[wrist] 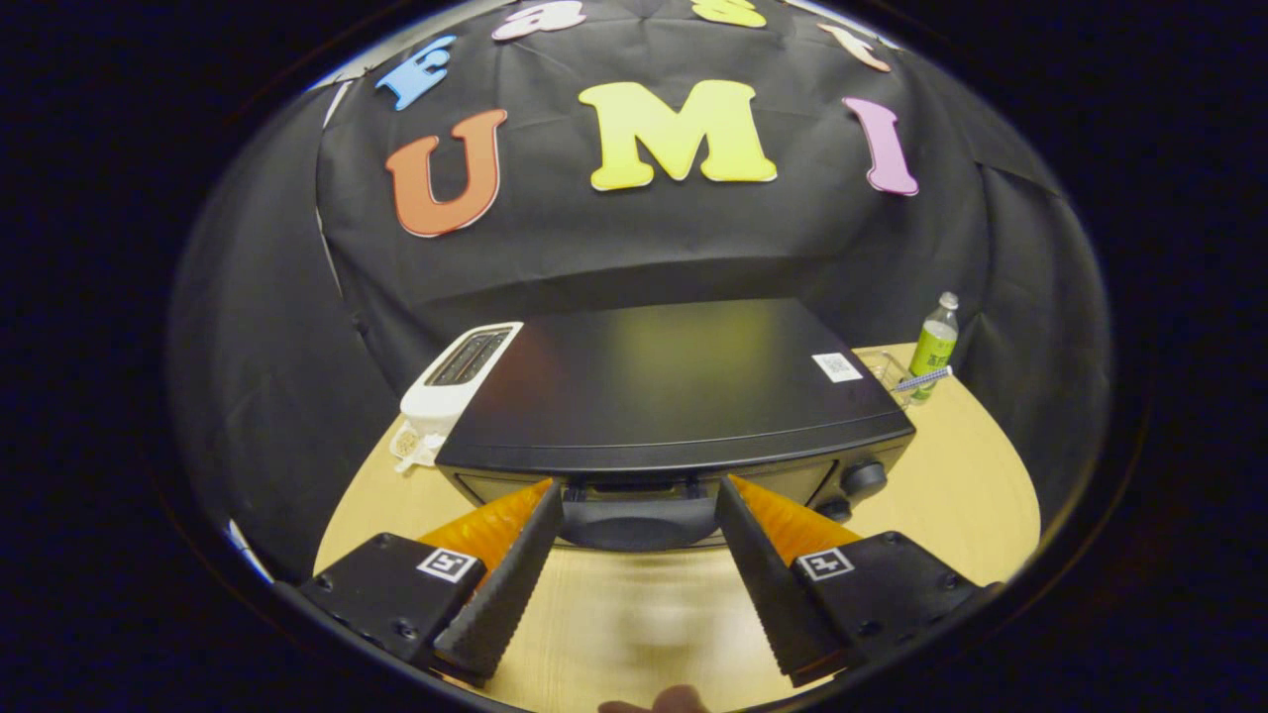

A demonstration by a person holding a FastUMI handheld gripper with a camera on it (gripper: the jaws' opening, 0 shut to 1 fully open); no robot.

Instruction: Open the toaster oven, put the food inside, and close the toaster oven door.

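A black toaster oven (674, 386) stands on the wooden table (981, 465), seen from above its front edge. Its door handle (639, 517) sits at the top of the front, right between my two fingertips. My gripper (636, 487) is open, one finger on each side of the handle, neither pressing on it. Two black knobs (860, 480) sit on the right of the oven's front. The door looks closed. No food is visible.
A white slot toaster (458, 381) stands against the oven's left side. Behind the oven on the right are a green bottle (933, 345) and a clear glass with a striped straw (903, 378). Part of a hand (662, 701) shows below the fingers.
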